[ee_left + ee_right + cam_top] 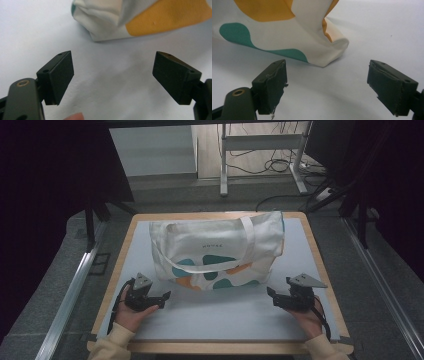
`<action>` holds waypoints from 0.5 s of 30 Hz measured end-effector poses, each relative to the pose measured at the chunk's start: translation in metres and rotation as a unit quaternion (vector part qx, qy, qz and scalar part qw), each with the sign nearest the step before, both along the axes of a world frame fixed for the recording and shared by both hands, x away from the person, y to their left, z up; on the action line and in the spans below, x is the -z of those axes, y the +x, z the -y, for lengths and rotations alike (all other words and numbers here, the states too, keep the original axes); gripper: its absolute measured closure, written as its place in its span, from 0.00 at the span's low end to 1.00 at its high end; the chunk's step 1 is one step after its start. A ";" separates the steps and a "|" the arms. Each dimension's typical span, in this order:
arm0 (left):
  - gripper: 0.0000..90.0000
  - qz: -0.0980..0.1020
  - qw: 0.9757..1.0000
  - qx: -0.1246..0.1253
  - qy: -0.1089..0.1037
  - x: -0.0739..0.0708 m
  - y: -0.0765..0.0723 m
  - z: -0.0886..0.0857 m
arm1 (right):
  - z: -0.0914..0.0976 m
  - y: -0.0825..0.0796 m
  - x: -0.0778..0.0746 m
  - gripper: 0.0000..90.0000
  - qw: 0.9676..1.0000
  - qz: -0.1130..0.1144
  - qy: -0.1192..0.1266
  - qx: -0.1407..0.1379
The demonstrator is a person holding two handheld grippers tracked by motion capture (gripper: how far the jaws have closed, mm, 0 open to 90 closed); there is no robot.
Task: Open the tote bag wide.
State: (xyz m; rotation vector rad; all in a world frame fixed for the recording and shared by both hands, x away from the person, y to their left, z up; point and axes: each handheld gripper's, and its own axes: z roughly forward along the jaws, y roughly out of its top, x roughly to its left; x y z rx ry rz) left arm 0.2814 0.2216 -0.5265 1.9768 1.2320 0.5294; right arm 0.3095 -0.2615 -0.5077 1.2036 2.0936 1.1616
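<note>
Item: tote bag point(216, 249), white canvas with teal and orange blobs, lying flat on the grey mat point(225, 315) at the middle of the table point(120, 265), top half apparently folded down toward me, so the printed part shows as a band along the near edge.

Handles: one strap point(248, 236) loops across the upper face; nothing pins it.

Left gripper point(165, 296): jaws spread wide, nothing between them; I see it resting low on the mat, just beside the bag's near-left corner point(100, 35), apart from the cloth.

Right gripper point(270, 295): jaws likewise spread and empty; it sits just beside the near-right corner point(334, 52), not touching.

Step in hand, as I judge it: take both near corners at once, ready to fold or lift the bag.

Approach: I would slide each gripper forward along the mat so the lower pad goes under the hem and the upper pad over it.

Bite: take both cloth layers at the bunched corner, deep enough not to slip, clear of the strap.

Timing: close both sides together, so the bag does not skew.

Risk: pads pushing the corner away instead of straddling it; the right pads point(272, 87) look frayed and may grip unevenly.
</note>
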 end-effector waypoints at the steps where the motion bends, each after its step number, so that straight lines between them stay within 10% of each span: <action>1: 0.21 0.000 1.000 0.000 0.000 0.000 0.000 0.000 | 0.000 0.001 0.001 0.18 1.000 0.001 -0.005 0.000; 15: 0.26 0.005 0.999 -0.016 -0.031 -0.009 -0.009 -0.011 | 0.006 0.002 0.003 0.22 1.000 0.003 -0.014 0.004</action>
